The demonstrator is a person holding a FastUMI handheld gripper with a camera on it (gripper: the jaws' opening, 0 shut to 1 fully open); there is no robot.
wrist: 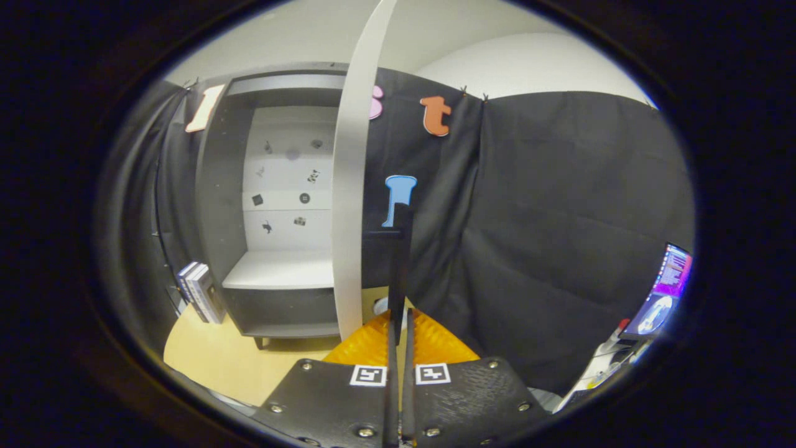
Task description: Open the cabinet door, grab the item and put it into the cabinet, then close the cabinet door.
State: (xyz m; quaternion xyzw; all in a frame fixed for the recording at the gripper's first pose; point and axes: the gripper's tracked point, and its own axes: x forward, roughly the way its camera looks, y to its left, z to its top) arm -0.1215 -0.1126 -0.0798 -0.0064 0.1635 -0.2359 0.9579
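The tool [398, 292] was seen closed, its fingers pressed together with nothing visibly held. The cabinet door [351, 186] stood open just ahead and left; the cabinet [273, 205] lay beyond, books [199, 291] leaning beside it on the bench [217, 361].

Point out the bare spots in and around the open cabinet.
The cabinet shelf is bare, bordered by its side wall and the open door. The tabletop before it is free. Books crowd its left side. The gripper is shut, beside the door.
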